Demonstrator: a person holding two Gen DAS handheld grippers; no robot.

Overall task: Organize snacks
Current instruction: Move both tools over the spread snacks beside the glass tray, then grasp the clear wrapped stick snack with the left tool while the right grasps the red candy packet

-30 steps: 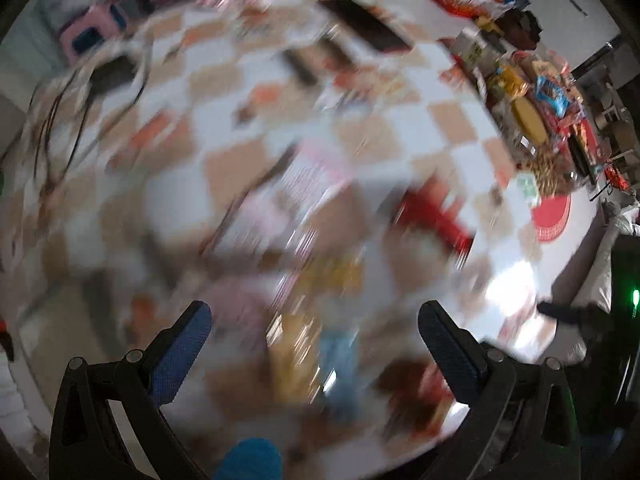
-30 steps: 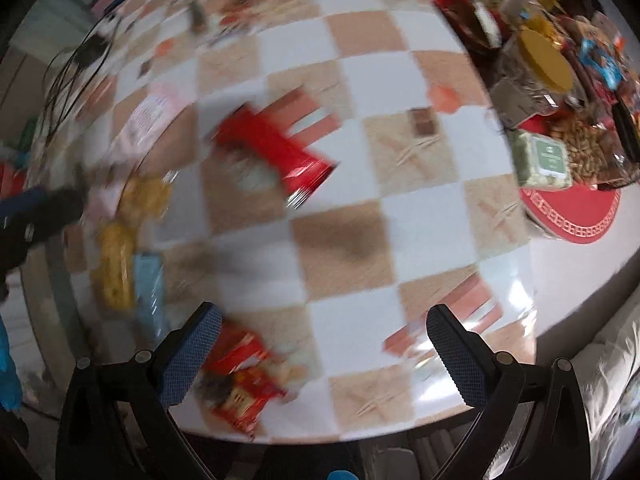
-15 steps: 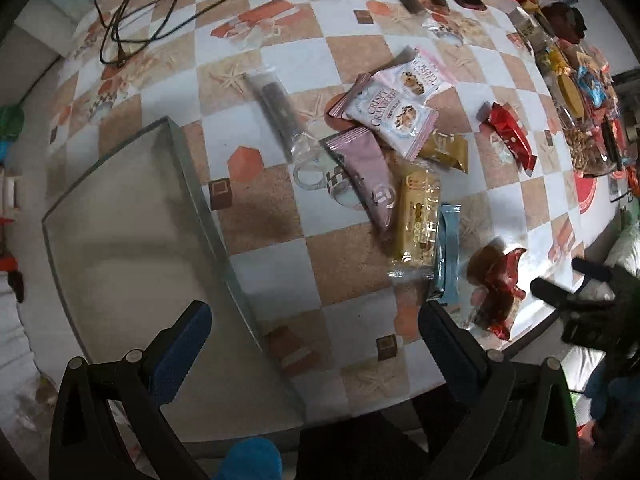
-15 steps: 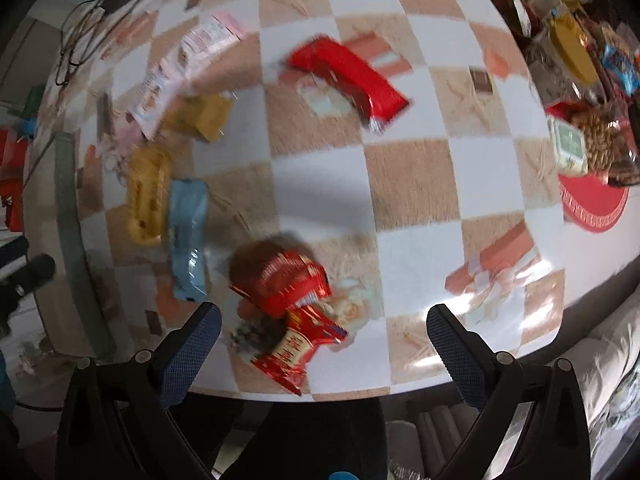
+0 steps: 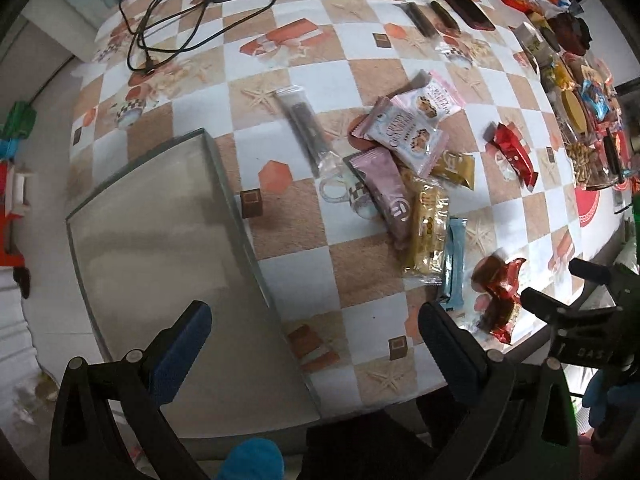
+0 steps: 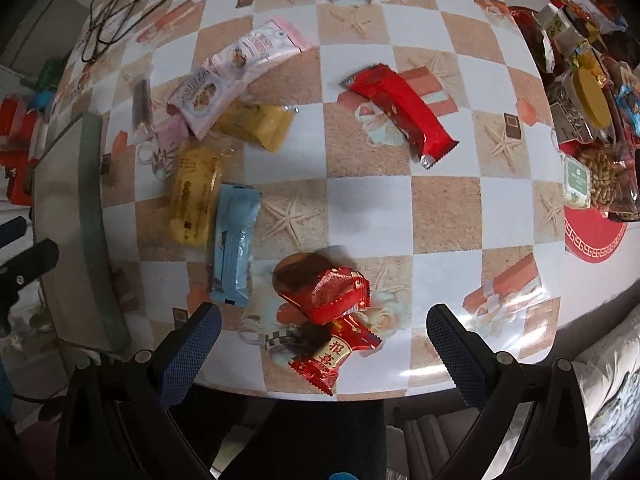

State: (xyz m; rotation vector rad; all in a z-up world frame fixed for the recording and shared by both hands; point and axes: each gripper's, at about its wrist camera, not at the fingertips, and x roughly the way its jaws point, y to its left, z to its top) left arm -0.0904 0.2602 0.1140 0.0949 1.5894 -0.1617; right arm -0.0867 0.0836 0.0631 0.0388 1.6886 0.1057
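1. The snacks lie loose on the checked tablecloth [image 6: 372,204]. Nearest me is a red packet [image 6: 324,292] stacked on a second red wrapper with gold characters [image 6: 334,354], close to the near table edge. Just left of them lie a light blue bar [image 6: 234,240] and a yellow biscuit pack [image 6: 194,196]; beyond those, a gold pouch [image 6: 260,124] and pink-and-white cookie packs [image 6: 240,64].

2. A long red bar [image 6: 400,110] lies apart from the cluster, further out to the right.

3. What changed: half a second back both views were smeared and sweeping; now they are nearly sharp, and my right gripper [image 6: 320,354] has come in over the two red packets, which sit between its fingers in view.

4. Both grippers are spread wide and carry nothing. The left gripper [image 5: 316,340] hangs over the edge of a grey tray [image 5: 160,240], which holds no snacks.

5. My reading: nothing has been sorted yet. The right hand looks lined up for a first pick on the red packets, with the tray the likely destination.

6. Risk: the two red wrappers overlap, so closing may take both or slide one off.
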